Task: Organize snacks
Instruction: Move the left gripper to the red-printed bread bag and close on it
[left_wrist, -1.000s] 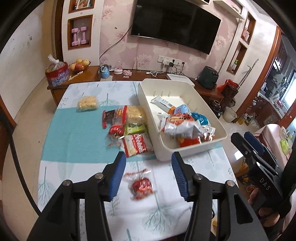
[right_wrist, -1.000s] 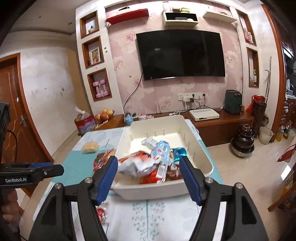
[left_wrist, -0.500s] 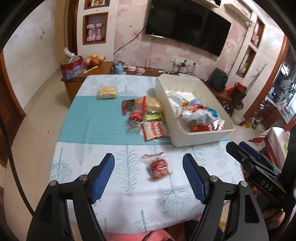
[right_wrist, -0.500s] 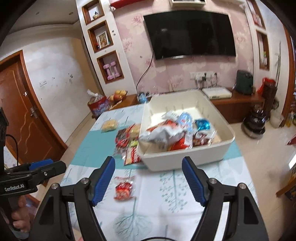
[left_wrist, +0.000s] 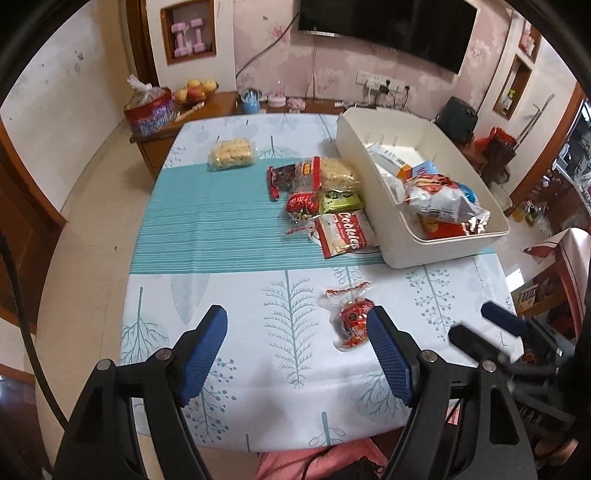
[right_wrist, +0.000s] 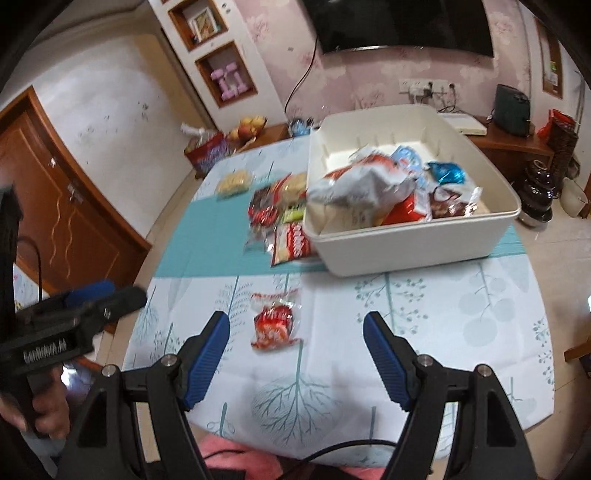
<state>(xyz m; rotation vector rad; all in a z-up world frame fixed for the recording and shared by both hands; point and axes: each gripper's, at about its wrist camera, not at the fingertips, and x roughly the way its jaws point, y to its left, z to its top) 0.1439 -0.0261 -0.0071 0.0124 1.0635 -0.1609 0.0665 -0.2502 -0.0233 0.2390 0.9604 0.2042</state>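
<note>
Over the near table edge, left wrist view: left gripper (left_wrist: 297, 350) spread wide, empty. Red snack packet (left_wrist: 351, 322) lies alone at 1 o'clock, beside the right fingertip, clear cloth around it. White bin (left_wrist: 443, 251) sits at 2 o'clock, part-filled.

Right wrist view: right gripper (right_wrist: 296, 350) likewise agape, packet (right_wrist: 273, 325) at 11 o'clock. Loose snacks (right_wrist: 284, 229) crowd the bin's left wall, likely awaiting transfer.

The left gripper (left_wrist: 297, 349) is held level with its blue-padded jaws spread wide and nothing between them. The right gripper (right_wrist: 297, 350) is likewise held with its jaws wide apart and empty. In the right wrist view, a hand (right_wrist: 40, 413) is seen wrapped around the left gripper's handle
</note>
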